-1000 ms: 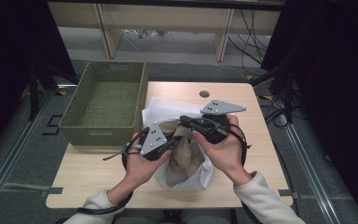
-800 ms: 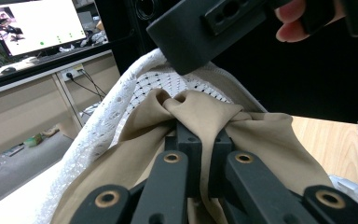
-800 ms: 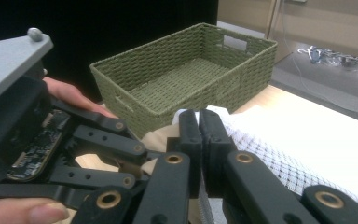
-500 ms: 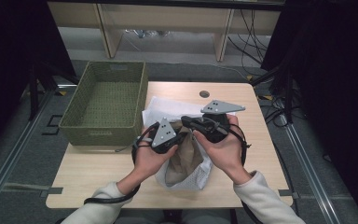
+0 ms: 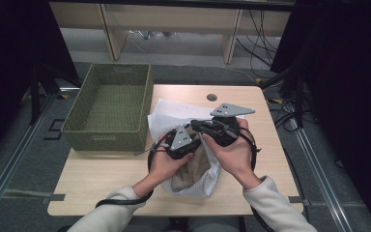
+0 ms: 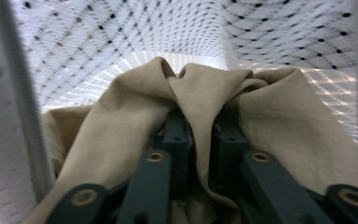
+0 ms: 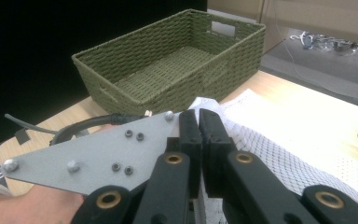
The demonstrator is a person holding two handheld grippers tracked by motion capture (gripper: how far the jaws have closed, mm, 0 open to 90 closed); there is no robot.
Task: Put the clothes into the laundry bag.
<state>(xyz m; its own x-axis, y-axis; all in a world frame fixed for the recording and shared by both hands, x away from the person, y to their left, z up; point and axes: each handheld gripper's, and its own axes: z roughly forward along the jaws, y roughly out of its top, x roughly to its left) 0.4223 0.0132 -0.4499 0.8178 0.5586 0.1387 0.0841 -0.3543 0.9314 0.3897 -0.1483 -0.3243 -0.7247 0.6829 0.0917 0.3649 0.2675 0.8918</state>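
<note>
A white mesh bag [image 5: 174,113] lies on the wooden table [image 5: 106,179] with a beige cloth [image 5: 188,171] inside it. My left gripper [image 5: 181,142] reaches into the bag. In the left gripper view, mesh [image 6: 144,37] surrounds my left gripper [image 6: 200,121]. A fold of the cloth [image 6: 121,130] lies in the narrow gap between its jaws, which have just been opening. My right gripper [image 5: 217,130] sits beside it. In the right gripper view, my right gripper [image 7: 199,114] is shut on the bag's edge [image 7: 279,154].
A green woven basket [image 5: 106,140] stands empty at the table's left, seen close in the right gripper view [image 7: 135,100]. A round hole [image 5: 211,97] is in the tabletop at the back. Shelving and cables lie beyond the table.
My left hand has moved right and down, into the bag and closer to the right gripper. The right hand has stayed put.
</note>
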